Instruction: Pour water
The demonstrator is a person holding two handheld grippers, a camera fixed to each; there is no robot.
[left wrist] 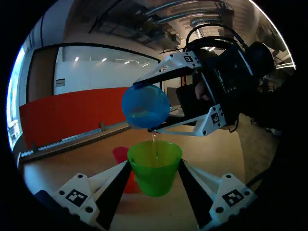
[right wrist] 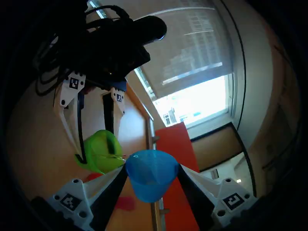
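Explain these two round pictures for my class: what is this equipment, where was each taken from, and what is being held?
No robot here: a person holds a tool in each hand, each with two jaws and a camera looking along them. The left gripper view looks along the left gripper, whose jaws clamp an upright green cup. Farther off, the right gripper tips a blue cup, and a thin stream of water falls into the green one. The right gripper view looks along the jaws holding the blue cup. A red cup sits on the wooden table behind.
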